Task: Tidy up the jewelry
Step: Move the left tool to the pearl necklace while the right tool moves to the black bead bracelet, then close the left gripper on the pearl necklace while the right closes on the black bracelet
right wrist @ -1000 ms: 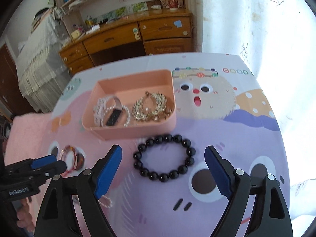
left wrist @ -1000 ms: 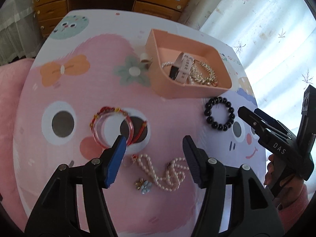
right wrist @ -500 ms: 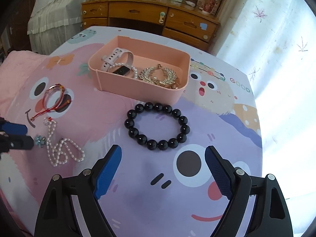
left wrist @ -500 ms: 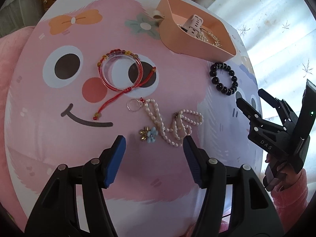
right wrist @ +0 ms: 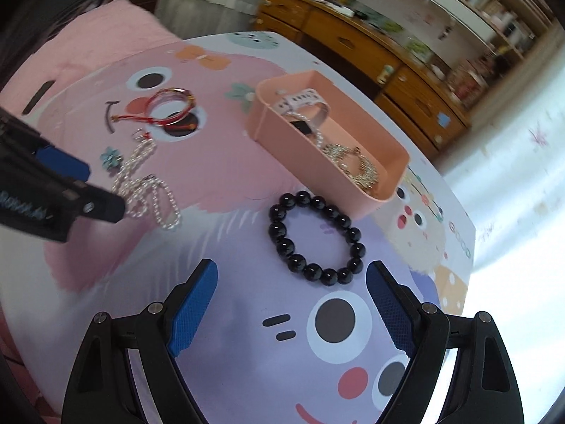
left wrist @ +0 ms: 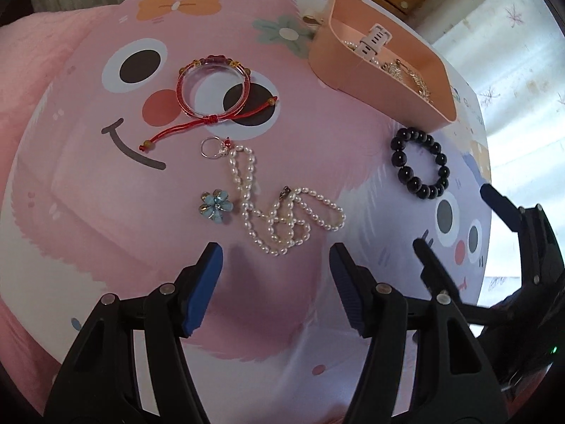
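While both claws hang over the bench (left wrist: 88, 247) with nothing between their blue pads, the left claw (left wrist: 275, 282) stands about half spread at the bottom of its own view, and the right claw (right wrist: 291, 304) gapes wide at the bottom of its view. Just above the left claw lies the pearl necklace (left wrist: 282, 212), with a blue flower charm (left wrist: 215, 205) to its left and a silver ring (left wrist: 211, 147) touching its upper end. Higher, left of centre, sits the red bangle (left wrist: 212, 88) with its red cord. Just above the right claw lies the black bead bracelet (right wrist: 314, 238), close under the pink tray (right wrist: 317, 162). Only the right wrist view looks down into the tray, showing a pale-strapped watch (right wrist: 303, 106) and gold chains (right wrist: 356, 166), plus a wooden dresser (right wrist: 370, 46) in the upper right.
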{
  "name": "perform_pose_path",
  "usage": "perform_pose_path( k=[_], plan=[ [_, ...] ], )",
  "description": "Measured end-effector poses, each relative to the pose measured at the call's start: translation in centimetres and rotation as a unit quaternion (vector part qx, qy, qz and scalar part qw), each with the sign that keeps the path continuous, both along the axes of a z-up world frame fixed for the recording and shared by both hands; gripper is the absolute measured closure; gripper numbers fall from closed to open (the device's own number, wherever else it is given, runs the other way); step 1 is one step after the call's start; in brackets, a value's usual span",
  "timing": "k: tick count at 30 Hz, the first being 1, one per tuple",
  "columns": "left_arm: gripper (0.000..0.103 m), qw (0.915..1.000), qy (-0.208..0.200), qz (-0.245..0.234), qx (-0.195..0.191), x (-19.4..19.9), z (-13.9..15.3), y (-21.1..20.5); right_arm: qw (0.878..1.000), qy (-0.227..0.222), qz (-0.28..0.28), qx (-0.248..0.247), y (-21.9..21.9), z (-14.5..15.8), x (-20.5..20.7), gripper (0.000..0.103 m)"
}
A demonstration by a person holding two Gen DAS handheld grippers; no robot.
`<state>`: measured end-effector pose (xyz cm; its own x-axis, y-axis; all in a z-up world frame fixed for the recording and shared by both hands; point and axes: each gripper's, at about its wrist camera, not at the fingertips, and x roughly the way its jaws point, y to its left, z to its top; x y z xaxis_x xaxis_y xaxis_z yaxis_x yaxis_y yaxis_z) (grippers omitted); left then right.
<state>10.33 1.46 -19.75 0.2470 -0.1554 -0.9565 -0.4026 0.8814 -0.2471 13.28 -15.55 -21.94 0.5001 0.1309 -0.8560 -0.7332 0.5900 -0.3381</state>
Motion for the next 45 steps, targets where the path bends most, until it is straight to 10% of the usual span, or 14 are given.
perform_pose_path(
  k=[27, 34, 45],
  plan=[
    [0.041, 0.9856, 0.033, 0.118, 0.117, 4.9, -2.0, -4.2, 0.985, 0.11, 0.002, 0.136, -2.2, -4.7, 6.0, 0.075],
    [0.08, 0.9798, 0.02, 0.158, 0.121, 3.4, -1.5, -3.5, 0.977, 0.133, -0.032, 0.164, -3.1, -4.6, 7.1, 0.088],
    [0.092, 0.9832, -0.017, 0.133, 0.124, 1.3, -1.3, -3.8, 0.959, 0.165, -0.078, 0.218, -4.3, -4.2, 7.8, 0.089]
  ],
)
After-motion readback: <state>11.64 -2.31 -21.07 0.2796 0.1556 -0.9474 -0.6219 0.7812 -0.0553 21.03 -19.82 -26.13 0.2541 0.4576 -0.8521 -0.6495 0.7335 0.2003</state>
